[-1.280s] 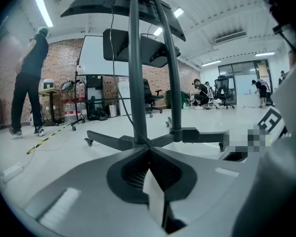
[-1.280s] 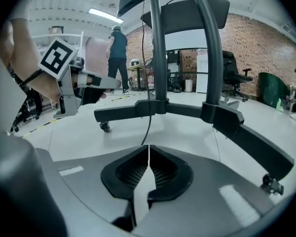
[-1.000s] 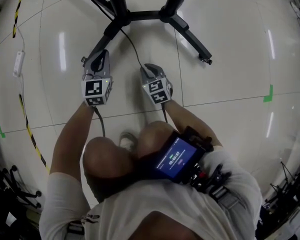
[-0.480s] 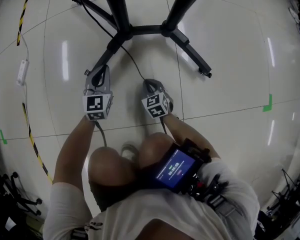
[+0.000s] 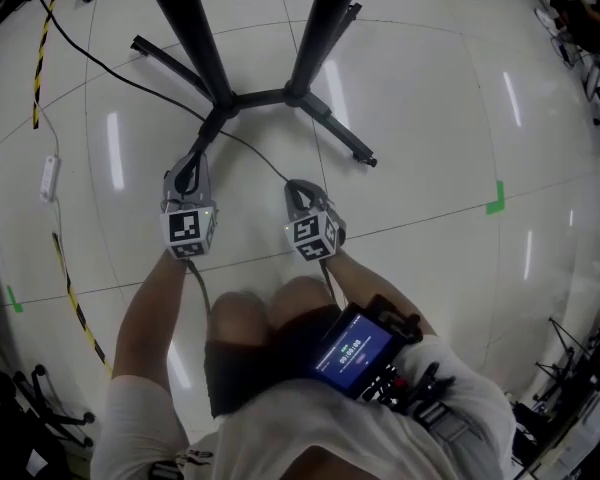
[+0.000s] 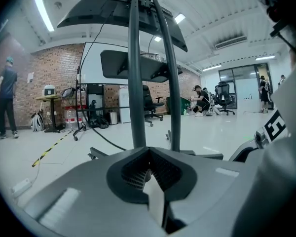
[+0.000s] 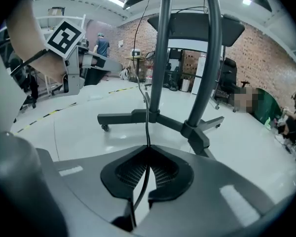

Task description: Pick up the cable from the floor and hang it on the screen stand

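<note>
A thin black cable (image 5: pixel 256 154) runs over the pale floor from the base of the black screen stand (image 5: pixel 261 97) to my right gripper (image 5: pixel 298 189). In the right gripper view the cable (image 7: pixel 147 113) passes between the jaws of the right gripper (image 7: pixel 148 150), which is shut on it, then climbs toward the stand's posts (image 7: pixel 160 58). My left gripper (image 5: pixel 189 167) hovers beside the stand's near leg, to the left of the right one. In its own view the left gripper (image 6: pixel 148 151) is shut with nothing between the jaws, facing the stand's post (image 6: pixel 136 83).
A white power strip (image 5: pixel 48 177) lies on the floor at the left, near a yellow-black striped line (image 5: pixel 65 278). A green tape mark (image 5: pixel 495 197) is on the right. The person's knees sit just below the grippers. People and office chairs (image 6: pixel 150 104) stand far behind.
The person has risen from a low crouch, and the stand base now sits farther up in the head view. Both grippers stay side by side, the right one still on the cable.
</note>
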### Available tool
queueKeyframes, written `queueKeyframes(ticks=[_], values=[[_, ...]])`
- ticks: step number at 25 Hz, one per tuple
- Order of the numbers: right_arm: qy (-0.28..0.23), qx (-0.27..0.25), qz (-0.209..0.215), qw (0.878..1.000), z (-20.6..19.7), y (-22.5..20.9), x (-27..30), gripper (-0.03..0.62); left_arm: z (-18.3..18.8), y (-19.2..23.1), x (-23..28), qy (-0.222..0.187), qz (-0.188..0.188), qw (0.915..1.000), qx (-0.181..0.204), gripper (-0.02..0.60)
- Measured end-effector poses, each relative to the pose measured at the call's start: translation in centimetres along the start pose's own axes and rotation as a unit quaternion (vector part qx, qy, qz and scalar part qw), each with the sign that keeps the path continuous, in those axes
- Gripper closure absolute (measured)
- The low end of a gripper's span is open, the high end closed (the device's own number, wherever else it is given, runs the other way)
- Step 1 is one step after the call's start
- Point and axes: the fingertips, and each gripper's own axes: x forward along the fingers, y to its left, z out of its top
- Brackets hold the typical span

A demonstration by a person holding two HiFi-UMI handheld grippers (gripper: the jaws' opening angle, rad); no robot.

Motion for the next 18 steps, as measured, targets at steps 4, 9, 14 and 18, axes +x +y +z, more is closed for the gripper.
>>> queueKeyframes(ticks=[4,9,14,18], values=[[-0.007,-0.008,-0.01,1.0,5.0,-1.2,-5.4,0.562,5.2,-0.2,-2.5,0.009,0.001,1.0,0.0,0.578],[-0.022,-0.03,-0.021,0.999,13.1,-2.4,-13.0,0.562,13.3,0.4,-6.2,0.008,0.008,0.9999,-0.009,0.578],[-0.04,-0.049,-0.031,0.998,21.7,-3.8,-21.0,0.56,22.7,1.0,-10.6,0.0,0.022,0.9996,-0.019,0.578],[-0.066,-0.058,-0.046,0.995,29.3,-6.1,-26.8,0.56,30.2,1.0,-13.3,-0.013,0.027,0.9993,-0.024,0.578]])
